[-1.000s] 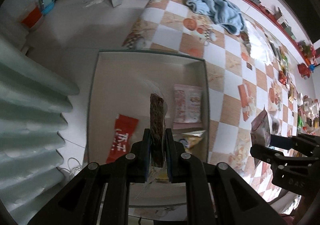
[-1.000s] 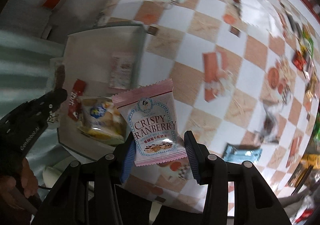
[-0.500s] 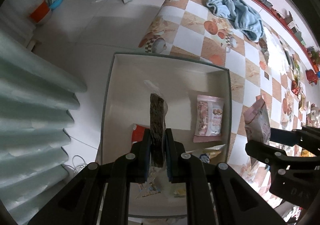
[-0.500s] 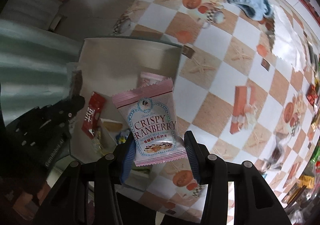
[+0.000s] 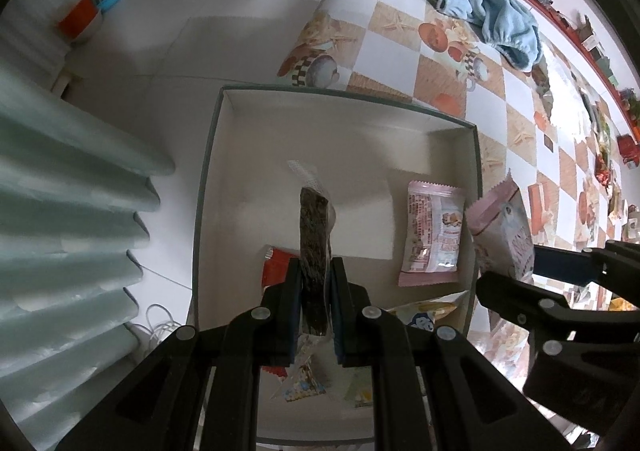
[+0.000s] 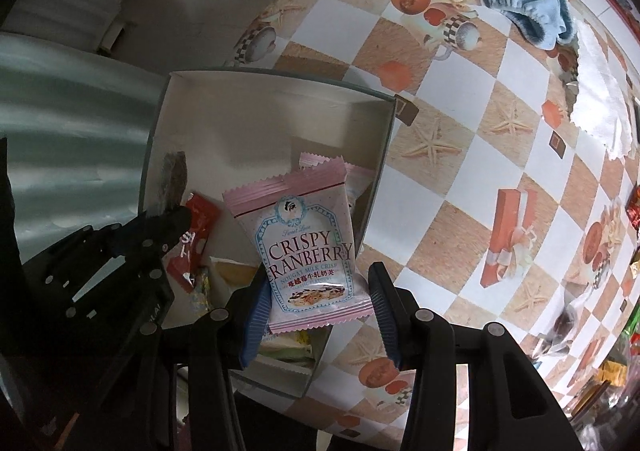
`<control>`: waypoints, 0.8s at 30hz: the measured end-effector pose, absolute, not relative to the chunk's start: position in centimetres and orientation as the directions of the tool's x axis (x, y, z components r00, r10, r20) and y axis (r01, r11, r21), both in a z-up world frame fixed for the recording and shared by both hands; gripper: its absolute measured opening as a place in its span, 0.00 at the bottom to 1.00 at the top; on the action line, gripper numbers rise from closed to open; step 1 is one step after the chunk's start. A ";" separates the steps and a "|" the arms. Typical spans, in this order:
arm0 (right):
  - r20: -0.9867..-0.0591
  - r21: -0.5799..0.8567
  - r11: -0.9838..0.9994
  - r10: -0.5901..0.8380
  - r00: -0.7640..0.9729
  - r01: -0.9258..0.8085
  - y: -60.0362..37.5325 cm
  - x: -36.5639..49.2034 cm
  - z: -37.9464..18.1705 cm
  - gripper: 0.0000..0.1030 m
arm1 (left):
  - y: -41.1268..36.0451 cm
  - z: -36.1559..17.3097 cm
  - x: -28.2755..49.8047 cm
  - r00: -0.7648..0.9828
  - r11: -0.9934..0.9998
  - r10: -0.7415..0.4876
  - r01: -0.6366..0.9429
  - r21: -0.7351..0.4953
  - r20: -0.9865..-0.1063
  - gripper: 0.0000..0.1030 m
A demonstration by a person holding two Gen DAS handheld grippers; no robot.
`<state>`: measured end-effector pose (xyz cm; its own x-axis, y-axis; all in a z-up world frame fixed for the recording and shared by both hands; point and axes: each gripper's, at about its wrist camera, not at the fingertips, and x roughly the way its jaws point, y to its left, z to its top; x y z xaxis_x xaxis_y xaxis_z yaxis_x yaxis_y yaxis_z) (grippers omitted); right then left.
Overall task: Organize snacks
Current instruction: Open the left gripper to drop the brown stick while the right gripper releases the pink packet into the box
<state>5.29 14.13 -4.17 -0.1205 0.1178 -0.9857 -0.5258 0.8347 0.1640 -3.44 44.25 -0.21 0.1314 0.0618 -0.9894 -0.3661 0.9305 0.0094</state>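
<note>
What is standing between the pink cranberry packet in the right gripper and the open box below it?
Nothing visible blocks it. The right gripper holds the cranberry packet above the box, near its right wall. The box has no lid. Another pink packet already lies beneath, so it may land on that.

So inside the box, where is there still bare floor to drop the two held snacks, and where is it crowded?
The box is bare across its far half, between the far wall and the pink packet, and along the left wall. The near end is crowded: red packet, yellow packet and small wrappers. The left gripper grips a dark bar; the right gripper grips the cranberry packet.
</note>
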 end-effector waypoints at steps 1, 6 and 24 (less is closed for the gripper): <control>-0.986 0.164 0.835 0.116 -0.123 -0.525 14.2 5.4 -4.4 0.48 | 44.3 -0.3 -3.4 0.128 0.931 0.061 -0.365 0.010 -0.990 0.14; -0.985 0.164 0.837 0.111 -0.132 -0.523 14.8 5.5 -5.4 0.48 | 44.2 -1.0 -3.1 0.112 0.935 0.058 -0.354 0.015 -0.992 0.14; -0.981 0.175 0.858 0.110 -0.159 -0.483 13.9 6.9 -7.5 0.68 | 44.8 -1.2 -3.7 0.103 0.923 0.118 -0.378 0.071 -0.988 0.64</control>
